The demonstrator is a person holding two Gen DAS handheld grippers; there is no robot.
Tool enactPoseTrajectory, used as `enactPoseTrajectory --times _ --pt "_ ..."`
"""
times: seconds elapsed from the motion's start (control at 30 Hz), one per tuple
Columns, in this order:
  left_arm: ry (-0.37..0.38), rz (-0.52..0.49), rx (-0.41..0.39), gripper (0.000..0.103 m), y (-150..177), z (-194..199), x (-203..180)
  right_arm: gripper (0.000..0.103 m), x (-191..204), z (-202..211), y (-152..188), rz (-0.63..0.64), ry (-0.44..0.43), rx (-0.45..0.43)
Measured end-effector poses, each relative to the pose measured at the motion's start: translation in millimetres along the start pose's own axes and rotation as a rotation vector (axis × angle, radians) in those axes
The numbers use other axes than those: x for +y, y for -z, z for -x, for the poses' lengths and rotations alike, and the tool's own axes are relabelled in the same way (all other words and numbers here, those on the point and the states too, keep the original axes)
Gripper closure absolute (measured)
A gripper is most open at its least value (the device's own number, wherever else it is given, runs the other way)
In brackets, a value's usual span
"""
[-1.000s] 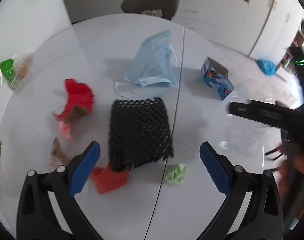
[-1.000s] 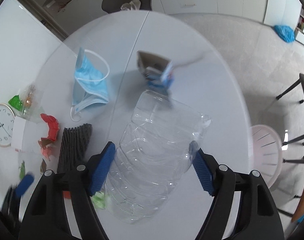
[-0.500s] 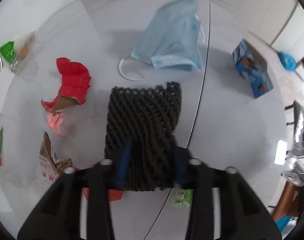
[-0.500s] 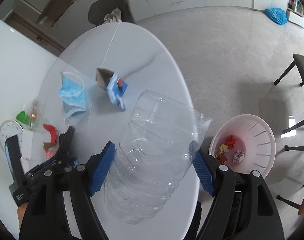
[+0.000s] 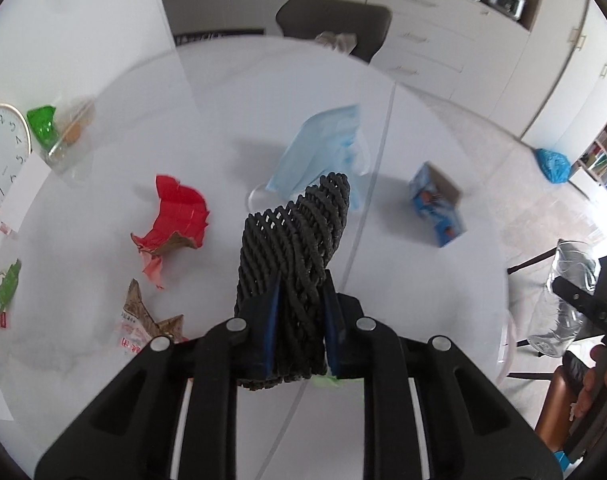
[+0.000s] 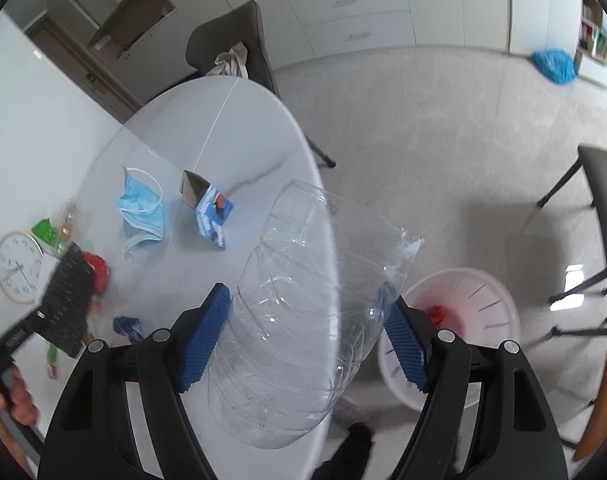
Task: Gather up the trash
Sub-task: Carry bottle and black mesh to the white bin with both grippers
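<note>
Carry step, two pieces of trash in hand.

Left gripper [image 5: 299, 328]: jaws clamped on black mesh [image 5: 293, 252], centre frame, held off the table [image 5: 403, 280]. Right gripper [image 6: 303, 340]: pads pressed on clear bottle [image 6: 303, 312], lower centre, over the table edge; pink bin [image 6: 491, 300] on the floor, lower right. Likely next: bottle over the bin and released, mesh after; mask [image 5: 323, 152], box [image 5: 437, 208] and red wrapper [image 5: 175, 216] remain.

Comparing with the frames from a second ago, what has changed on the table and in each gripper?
The left gripper has closed on the black foam net and lifted it off the table. The right gripper, still clamping the clear plastic bottle, has swung out past the table edge toward the pink bin. The face mask, blue carton and red wrapper stayed put.
</note>
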State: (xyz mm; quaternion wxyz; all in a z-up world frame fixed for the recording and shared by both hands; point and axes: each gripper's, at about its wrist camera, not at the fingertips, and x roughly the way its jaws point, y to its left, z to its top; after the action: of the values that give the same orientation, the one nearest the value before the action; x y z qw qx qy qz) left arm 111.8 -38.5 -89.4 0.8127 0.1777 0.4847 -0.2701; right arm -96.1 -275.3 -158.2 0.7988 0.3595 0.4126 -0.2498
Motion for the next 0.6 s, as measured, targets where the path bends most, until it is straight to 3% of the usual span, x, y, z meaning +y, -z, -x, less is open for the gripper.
enactPoseTrajectory --times 0.2,0.33,0.43,0.6 --pt "0.079 -0.026 -0.028 0.084 25.1 39.8 -70.1 0.027 -40.5 37.1 4.7 0.132 0.059 0.009" --pt "0.159 -0.024 -0.016 0.084 46.2 45.5 -121.8 0.026 -79.0 48.8 16.6 0.220 0.082 0.051" --pt "0.219 -0.040 0.013 0.084 59.1 39.2 -160.1 0.026 -98.8 41.7 28.9 0.267 0.084 0.090" --pt "0.247 -0.106 0.050 0.084 69.7 26.9 -209.7 0.026 -119.3 4.3 52.2 0.375 0.058 0.175"
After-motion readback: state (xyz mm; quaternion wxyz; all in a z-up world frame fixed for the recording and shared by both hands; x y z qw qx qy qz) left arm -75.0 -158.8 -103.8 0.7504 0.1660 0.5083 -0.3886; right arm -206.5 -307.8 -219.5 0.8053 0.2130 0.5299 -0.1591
